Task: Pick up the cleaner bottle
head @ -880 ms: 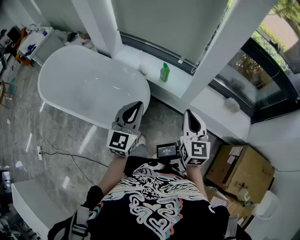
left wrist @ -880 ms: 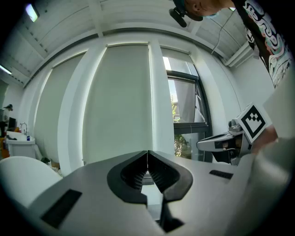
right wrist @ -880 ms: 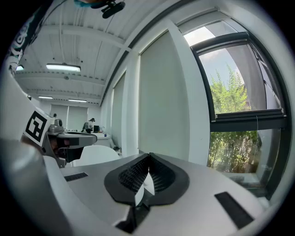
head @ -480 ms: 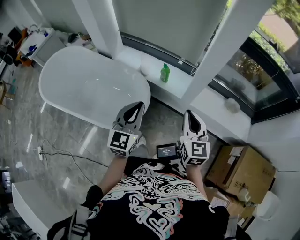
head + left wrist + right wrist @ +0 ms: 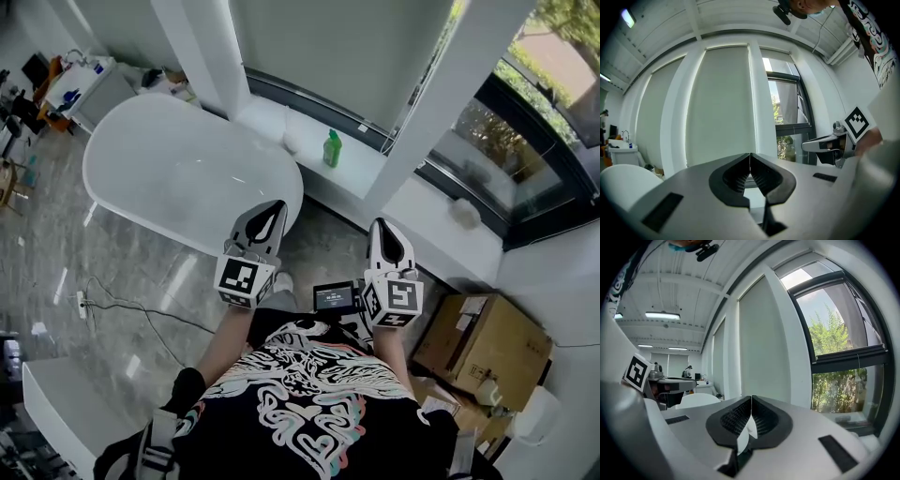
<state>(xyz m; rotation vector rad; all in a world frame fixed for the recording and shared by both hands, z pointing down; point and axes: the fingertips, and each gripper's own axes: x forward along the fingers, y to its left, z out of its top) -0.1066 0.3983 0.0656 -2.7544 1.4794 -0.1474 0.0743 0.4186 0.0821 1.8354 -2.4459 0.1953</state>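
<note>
A green cleaner bottle [image 5: 332, 148] stands upright on the white window ledge [image 5: 361, 173], well ahead of both grippers. My left gripper [image 5: 273, 209] is held at chest height over the near end of the bathtub, its jaws shut with nothing between them. My right gripper [image 5: 387, 230] is level beside it, over the floor in front of the ledge, also shut and empty. In the left gripper view the left gripper [image 5: 750, 157] faces the blinds, with the right gripper's marker cube [image 5: 857, 123] at the right edge. In the right gripper view the right gripper [image 5: 751, 399] faces the window. Neither gripper view shows the bottle.
A white oval bathtub [image 5: 178, 169] lies at the left, under the ledge. A white roll-like object [image 5: 292, 141] lies left of the bottle. White pillars [image 5: 441, 94] flank the window. A cardboard box [image 5: 483, 342] sits at the right. A cable [image 5: 122, 305] runs over the marble floor.
The head view has shifted slightly, so the scene sits a little to the right. Both grippers stay shut, side by side, in nearly the same place.
</note>
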